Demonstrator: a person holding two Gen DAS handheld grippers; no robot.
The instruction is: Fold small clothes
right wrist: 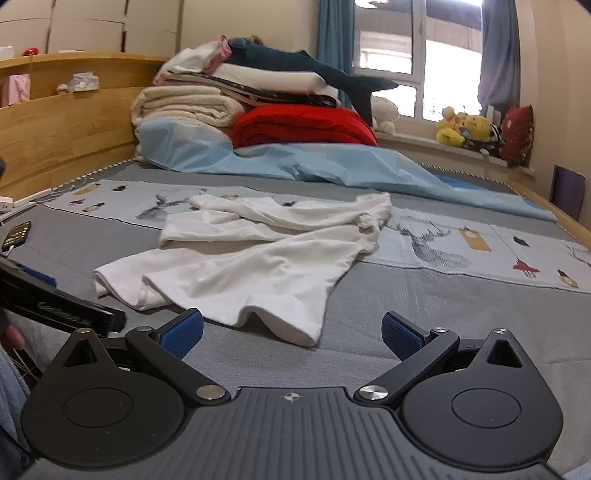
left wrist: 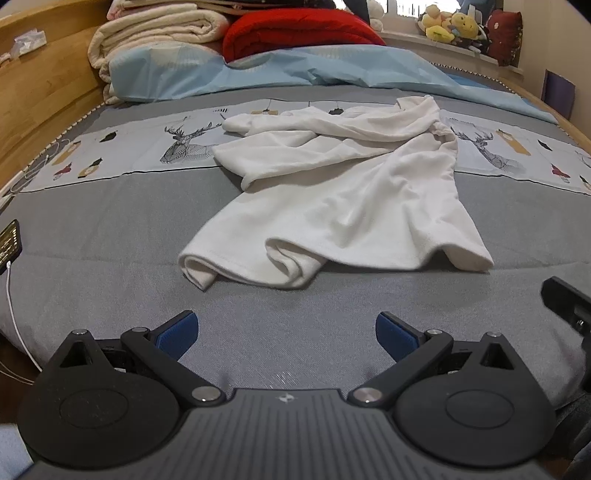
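crumpled white cotton shirt [left wrist: 343, 192] on grey bed | left gripper [left wrist: 287, 334], right gripper [right wrist: 291, 334]: spread wide, empty | advice: pinch the near hem corners, pull flat first

Crumpled white cotton shirt [left wrist: 343, 192] lies mid-bed on the grey woven bedspread [left wrist: 110, 236]; stacked folded blankets [left wrist: 162, 33] behind it; black phone [left wrist: 9, 240] at left.

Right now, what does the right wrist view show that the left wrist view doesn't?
Only the right wrist view shows the window, blue curtain and dark shark plush atop the stacked bedding. Only the left shows the white charging cable at the bed edge. Both share the crumpled white shirt lying unfolded on the grey bedspread, the red blanket, and open, empty grippers.
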